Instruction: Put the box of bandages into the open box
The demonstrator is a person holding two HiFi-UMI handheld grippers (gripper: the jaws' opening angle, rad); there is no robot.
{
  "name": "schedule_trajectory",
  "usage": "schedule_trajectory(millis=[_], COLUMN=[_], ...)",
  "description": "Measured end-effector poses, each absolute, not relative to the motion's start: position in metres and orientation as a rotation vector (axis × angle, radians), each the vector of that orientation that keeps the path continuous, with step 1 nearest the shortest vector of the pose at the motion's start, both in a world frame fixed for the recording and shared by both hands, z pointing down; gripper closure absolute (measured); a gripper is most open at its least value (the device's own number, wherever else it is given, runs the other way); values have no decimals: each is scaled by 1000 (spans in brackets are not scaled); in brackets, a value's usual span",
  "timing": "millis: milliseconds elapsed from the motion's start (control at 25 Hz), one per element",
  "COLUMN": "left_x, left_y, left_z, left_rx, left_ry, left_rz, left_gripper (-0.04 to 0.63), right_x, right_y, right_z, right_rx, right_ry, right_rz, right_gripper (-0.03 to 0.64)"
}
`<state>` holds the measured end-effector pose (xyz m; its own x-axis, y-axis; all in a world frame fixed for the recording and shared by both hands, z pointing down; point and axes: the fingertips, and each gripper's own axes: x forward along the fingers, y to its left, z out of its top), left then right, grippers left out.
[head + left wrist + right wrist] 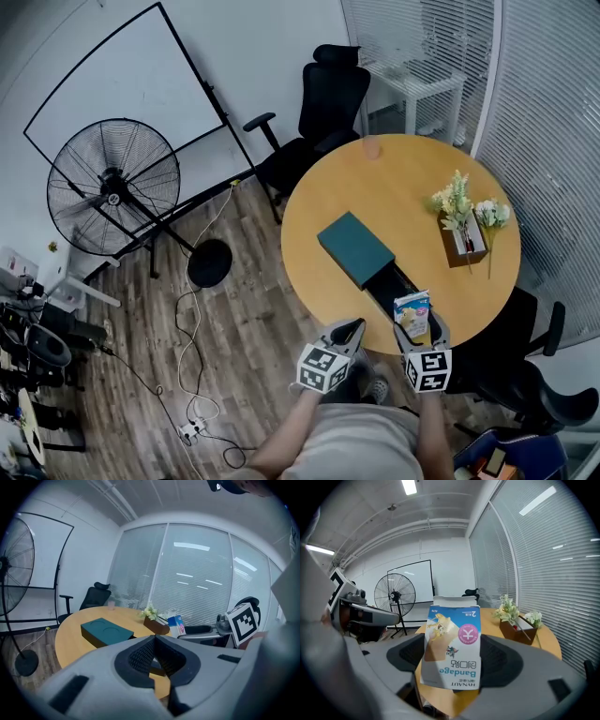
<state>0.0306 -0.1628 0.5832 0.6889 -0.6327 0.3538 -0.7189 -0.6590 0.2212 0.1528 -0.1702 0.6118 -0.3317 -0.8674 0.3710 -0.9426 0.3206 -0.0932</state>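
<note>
On the round wooden counter (pixel 412 178) an open box (pixel 382 279) is lying with its long, dark inside facing up; what, if anything, is sitting in it I cannot tell. A flat teal cover (pixel 354 247) with dark sides is lying at the far end of that box, either over it or right against it, leaving the near stretch uncovered. Off to the right a brown planter (pixel 466 242) is standing upright, holding pale flowers (pixel 457 199) that are rising above its rim. A small pinkish cup (pixel 372 147) is standing at the far edge of the counter, well apart from everything else.

The right tool (pixel 452 656) is clamping the box of bandages (pixel 412 313) between its pads, gripping it by the lower part so that the print is reading upside down in the right gripper view. The box is being held up off the counter, at the near end of the open box. The left tool (pixel 154 638) is hovering beside it at the counter's near edge, its jaws meeting at the tips with nothing between them.

Around the counter, a black office chair (pixel 323 108) is standing at the far side, while a large floor fan (pixel 112 183) and a leaning whiteboard (pixel 103 84) are occupying the wooden floor to the left, with cables (pixel 192 319) trailing across it
</note>
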Motion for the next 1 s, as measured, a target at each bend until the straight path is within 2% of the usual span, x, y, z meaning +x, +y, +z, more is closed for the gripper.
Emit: schedule_trajectory(millis=[1000], left_x=[39], left_y=[-156], left_z=[585], left_rx=[2567], left_ry=[-1021], left_rz=[357], left_gripper=[583], right_x=[151], right_y=[-167], right_z=[612], right_rx=[1625], right_ry=[-2365], right_rz=[459], right_gripper=[250])
